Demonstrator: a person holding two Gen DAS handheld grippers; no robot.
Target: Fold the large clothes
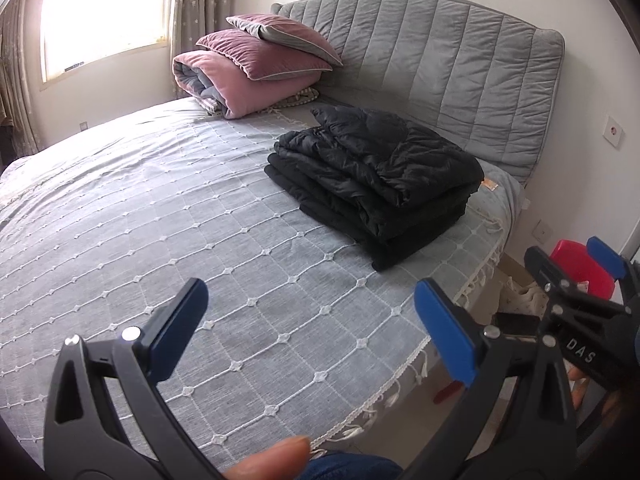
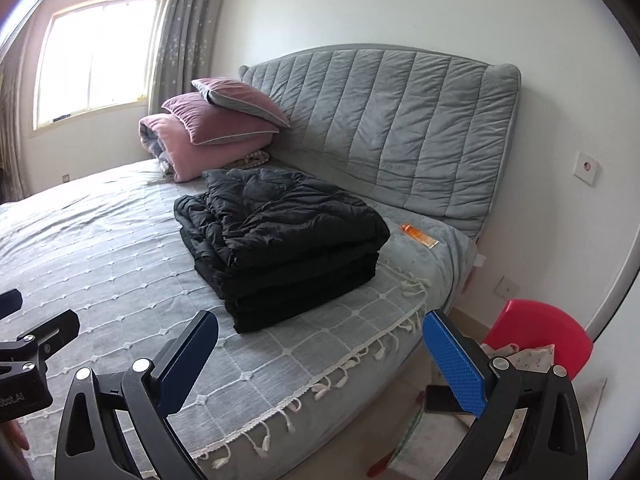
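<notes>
A black puffy garment (image 1: 372,180) (image 2: 280,240) lies folded in a thick stack near the head end of the bed, on the grey bedspread (image 1: 140,220) (image 2: 100,248). My left gripper (image 1: 312,320) hovers open over the bedspread, well short of the stack, nothing between its blue pads. My right gripper (image 2: 320,356) is open too, above the fringed bed edge, just in front of the stack. In the left wrist view the right gripper (image 1: 568,264) shows at the right edge. The left gripper's fingers (image 2: 48,332) show at the left in the right wrist view.
Pink pillows and a rolled pink quilt (image 1: 256,64) (image 2: 212,128) sit by the grey padded headboard (image 1: 440,64) (image 2: 400,128). An orange tube (image 2: 420,236) lies beside the stack. A red stool (image 2: 540,336) (image 1: 576,264) and cloths stand on the floor at the right.
</notes>
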